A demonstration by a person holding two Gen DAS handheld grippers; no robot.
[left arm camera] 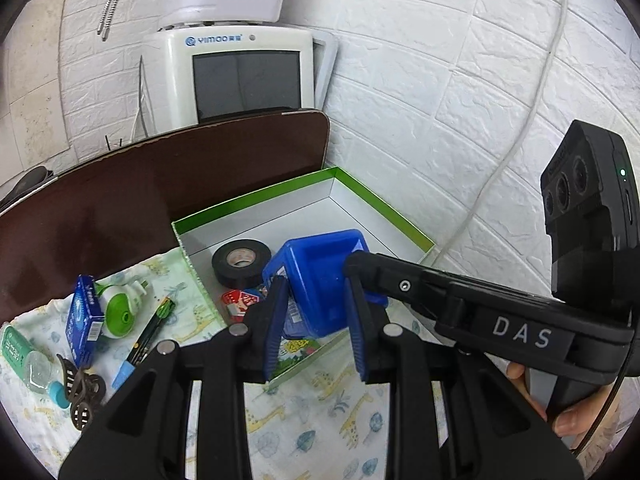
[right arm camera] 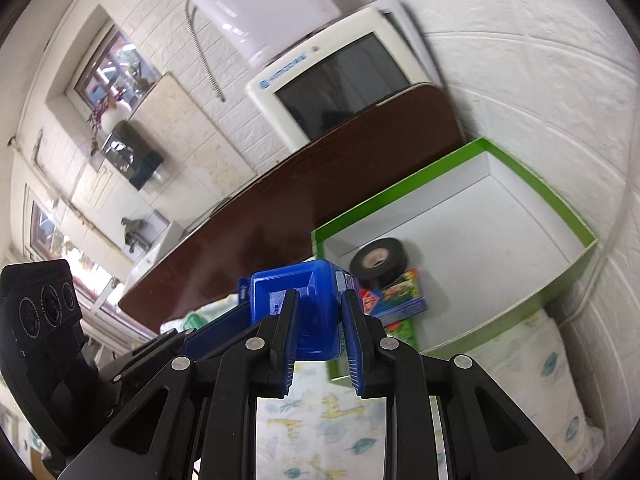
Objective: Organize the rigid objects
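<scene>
1. I had the left gripper [left arm camera: 316,320] clamped on the small blue plastic tub [left arm camera: 320,276].
2. My right gripper [right arm camera: 320,340] pinched the same tub's other side.
3. The tub hung over the green-rimmed white cardboard box [left arm camera: 384,204], beside a black tape roll [left arm camera: 240,262].

Glossy blue plastic tub [left arm camera: 320,276], matt black tape roll [left arm camera: 240,262] — soft printed cloth [left arm camera: 312,420] beneath.

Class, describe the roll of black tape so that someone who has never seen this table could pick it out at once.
Find the green-rimmed white box in the corner by the white brick wall. On its floor, near its left wall, lies the roll of black tape, flat, with a pale core. It is the only round, black thing there, left of the blue plastic container.
</scene>
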